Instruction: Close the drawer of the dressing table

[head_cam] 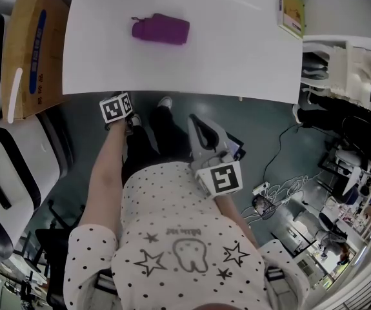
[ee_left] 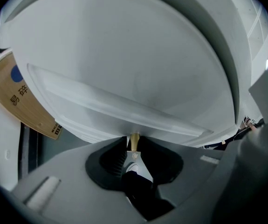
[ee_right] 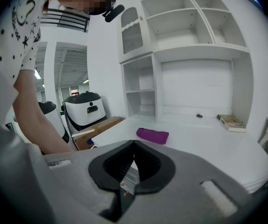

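The white dressing table [head_cam: 237, 57] fills the top of the head view. My left gripper [ee_left: 134, 141] reaches under its front edge, where only the marker cube [head_cam: 116, 108] shows from above. In the left gripper view its jaws are shut on the small brass drawer knob [ee_left: 134, 140], right against the white panelled drawer front [ee_left: 124, 92]. From above, no part of the drawer sticks out past the tabletop edge. My right gripper [head_cam: 196, 121] is held back near the person's body, away from the table. Its jaws [ee_right: 134, 144] are shut with nothing between them.
A purple pouch [head_cam: 160, 29] and a book [head_cam: 291, 10] lie on the tabletop. A cardboard box [head_cam: 33, 50] and white machines [head_cam: 11, 166] stand to the left. Cables [head_cam: 269, 189] lie on the floor at right. White shelves [ee_right: 189, 27] rise behind the table.
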Tool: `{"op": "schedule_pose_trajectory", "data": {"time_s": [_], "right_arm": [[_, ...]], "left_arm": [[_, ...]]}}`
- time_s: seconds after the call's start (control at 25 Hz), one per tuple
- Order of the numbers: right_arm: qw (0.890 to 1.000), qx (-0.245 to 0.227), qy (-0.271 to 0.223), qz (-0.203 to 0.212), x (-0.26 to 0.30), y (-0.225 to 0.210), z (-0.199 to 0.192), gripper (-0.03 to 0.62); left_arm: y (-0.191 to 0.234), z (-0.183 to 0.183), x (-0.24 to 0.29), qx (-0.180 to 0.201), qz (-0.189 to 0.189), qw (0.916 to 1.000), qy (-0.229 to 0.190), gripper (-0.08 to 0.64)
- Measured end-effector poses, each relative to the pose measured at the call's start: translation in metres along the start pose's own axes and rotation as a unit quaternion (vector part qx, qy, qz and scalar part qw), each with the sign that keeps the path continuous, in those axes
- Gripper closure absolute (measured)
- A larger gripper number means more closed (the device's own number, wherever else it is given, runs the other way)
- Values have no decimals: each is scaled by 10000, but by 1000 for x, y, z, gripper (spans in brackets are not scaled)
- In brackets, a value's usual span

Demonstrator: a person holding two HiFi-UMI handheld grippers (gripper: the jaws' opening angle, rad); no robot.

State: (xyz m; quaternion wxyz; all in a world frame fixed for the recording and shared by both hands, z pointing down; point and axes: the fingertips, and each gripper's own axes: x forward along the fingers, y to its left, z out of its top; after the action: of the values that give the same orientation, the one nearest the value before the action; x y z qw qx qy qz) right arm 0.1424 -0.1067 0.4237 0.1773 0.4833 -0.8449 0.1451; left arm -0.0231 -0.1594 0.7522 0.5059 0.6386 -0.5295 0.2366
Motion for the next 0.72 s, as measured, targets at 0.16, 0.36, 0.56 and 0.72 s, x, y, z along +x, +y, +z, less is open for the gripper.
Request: {"op": "schedule_pose_trajectory", "data": {"time_s": [0.16,0.36,0.56,0.72], "right_arm": [[10000,-6,-56,-16,-2,-2,2,597],[9999,106,-72,-28,-5,0,7,597],[9996,-7,-288,-68,-7,-1,8,596],[9992,-7,-394,-57,-9,4,13,595]], "left_arm": [[0,0,0,-151,-49,9999,50,466],[0,-1,-3,-171,-68,9997,144,466],[1,1,-9,-133,-46,9998,132,480],[2,1,-16,-26,-31,9998,171,474]]}}
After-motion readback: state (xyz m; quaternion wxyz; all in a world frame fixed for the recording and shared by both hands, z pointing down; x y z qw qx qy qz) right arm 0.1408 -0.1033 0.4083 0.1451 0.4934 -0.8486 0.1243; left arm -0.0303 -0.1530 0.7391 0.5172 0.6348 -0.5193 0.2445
